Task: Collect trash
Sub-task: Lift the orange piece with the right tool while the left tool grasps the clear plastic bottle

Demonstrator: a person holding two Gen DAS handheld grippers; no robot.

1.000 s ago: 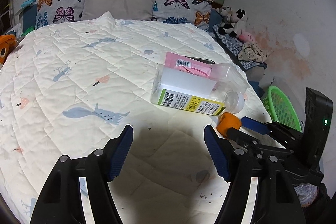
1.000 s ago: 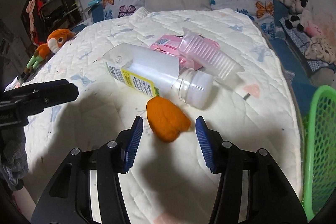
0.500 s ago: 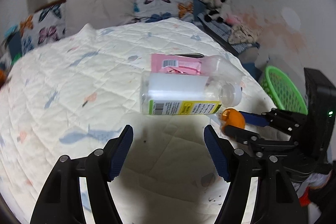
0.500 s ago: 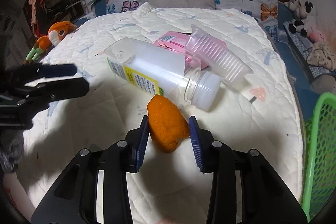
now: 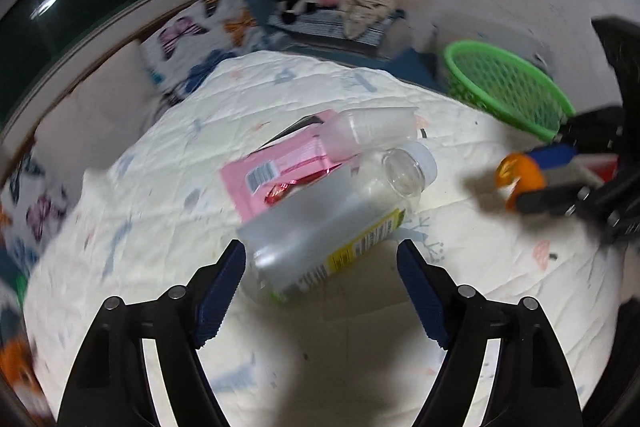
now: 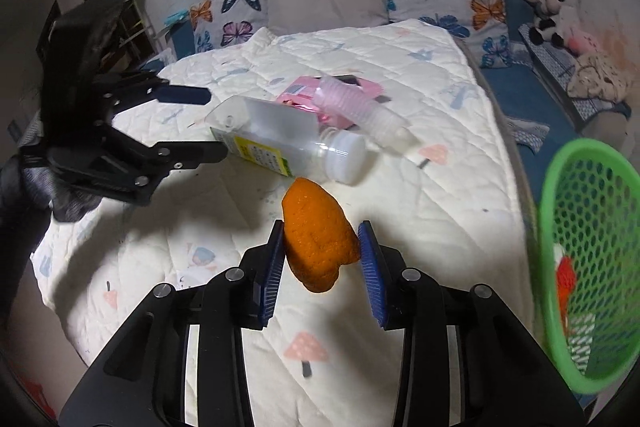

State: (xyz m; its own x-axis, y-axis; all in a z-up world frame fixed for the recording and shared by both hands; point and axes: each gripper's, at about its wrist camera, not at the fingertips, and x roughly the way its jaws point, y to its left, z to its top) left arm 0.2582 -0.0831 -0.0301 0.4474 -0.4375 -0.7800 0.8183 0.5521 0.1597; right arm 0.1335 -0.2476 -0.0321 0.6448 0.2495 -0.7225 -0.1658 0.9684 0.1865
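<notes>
orange peel [image 6: 318,245]: gripped in right claw [image 6: 322,259]; green basket [image 6: 588,255] lies to its right. left claw [image 5: 320,287]: empty, jaws opening, nearer the bottle [image 5: 332,223], whose length runs diagonally.

bottle [image 6: 280,143] on bed [image 6: 440,195] | packet [image 6: 304,93] behind | basket [image 6: 588,227] probably right of bed

- I see a bed [image 6: 420,211] under a white printed quilt.
- On it lie a clear plastic bottle [image 6: 280,139], a pink packet [image 6: 304,93], a ribbed cup [image 6: 360,111].
- Pillows [image 6: 328,1] rest at its head.
</notes>
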